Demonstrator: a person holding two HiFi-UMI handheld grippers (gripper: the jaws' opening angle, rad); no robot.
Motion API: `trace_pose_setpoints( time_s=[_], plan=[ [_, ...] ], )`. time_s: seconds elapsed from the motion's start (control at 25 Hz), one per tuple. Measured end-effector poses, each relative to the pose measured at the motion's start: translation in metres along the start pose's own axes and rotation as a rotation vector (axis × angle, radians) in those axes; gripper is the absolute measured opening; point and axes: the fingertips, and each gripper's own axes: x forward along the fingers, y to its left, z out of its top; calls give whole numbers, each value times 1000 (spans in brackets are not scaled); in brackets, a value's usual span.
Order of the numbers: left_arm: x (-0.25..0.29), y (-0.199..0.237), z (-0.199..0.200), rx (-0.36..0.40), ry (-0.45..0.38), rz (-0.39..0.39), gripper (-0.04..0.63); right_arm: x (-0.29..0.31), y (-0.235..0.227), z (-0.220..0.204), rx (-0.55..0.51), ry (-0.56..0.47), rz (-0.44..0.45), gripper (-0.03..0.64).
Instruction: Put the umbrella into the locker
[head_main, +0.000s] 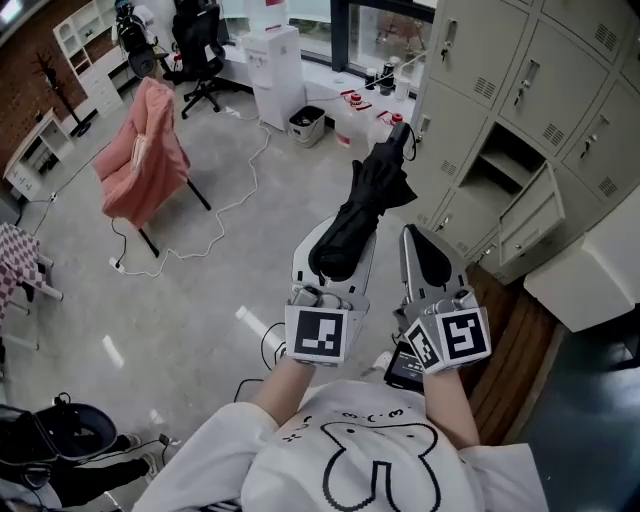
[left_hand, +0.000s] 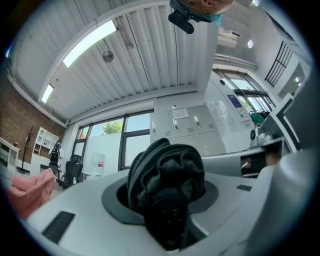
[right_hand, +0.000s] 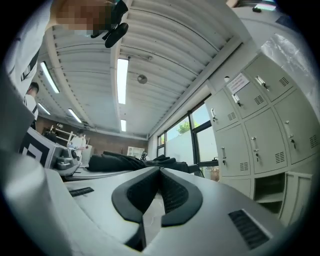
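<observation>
Clamping the umbrella by one end in my left gripper, right gripper closed on nothing, I risk its tip catching the locker door edge.

Umbrella: lower end buried between the left gripper jaws.
Lockers: cut off at two o'clock (top and right edges).

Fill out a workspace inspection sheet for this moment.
Surface: grey floor.
Job's things: folded black umbrella held out in the air, not yet in the locker; one compartment stands open.
Clutter: chair draped in pink cloth; white bin.
Tools: left tool shut on umbrella; right tool shut, empty.
Cables: white cable snakes across the floor.
Surroundings: windows; black office chair.
</observation>
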Motion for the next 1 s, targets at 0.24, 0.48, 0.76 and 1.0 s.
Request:
trace_pose_setpoints(
  time_s=[0.24,0.48,0.76,1.0],
  plan=[
    [59,-44,-10,-21,1,-53,192,-9,-77,-11,-40,52,-90,14],
    [110,-93,-21,-50,-6,-90,192,-19,-142,-16,-55,93,-97,14],
    [153,-141,-27,-82,-9,-116,192,-29,-201,-15,-53,128,-116,14],
    [178,-170,-34,-96,-11,-147,192,-41,-240,-13,-77,129,-162,14]
  ],
)
